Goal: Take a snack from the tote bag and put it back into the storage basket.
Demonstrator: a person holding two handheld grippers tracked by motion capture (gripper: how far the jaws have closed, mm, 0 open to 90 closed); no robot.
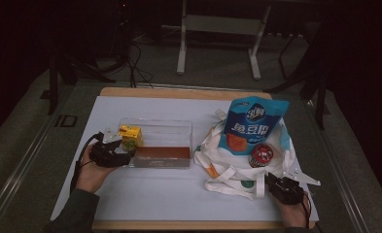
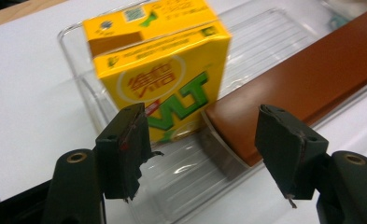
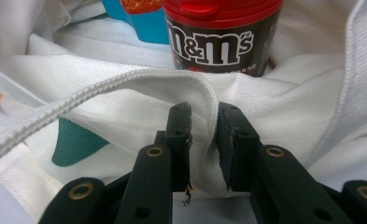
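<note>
Two black jaws pinch what looks like soft woven bag fabric.

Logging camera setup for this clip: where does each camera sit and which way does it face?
High view: above the person's side, facing forward and down on the table; forearms show.
Left gripper view: on the left hand-held gripper, facing the juice carton in the clear tray.
Right gripper view: on the right hand-held gripper, pinching the white bag.
Shared: carton.

Left gripper: rested at clear tray, beside yellow carton.
Right gripper: met white bag, seemingly gripping fabric.
Bag contents: blue pouch, red-lidded tub.
</note>
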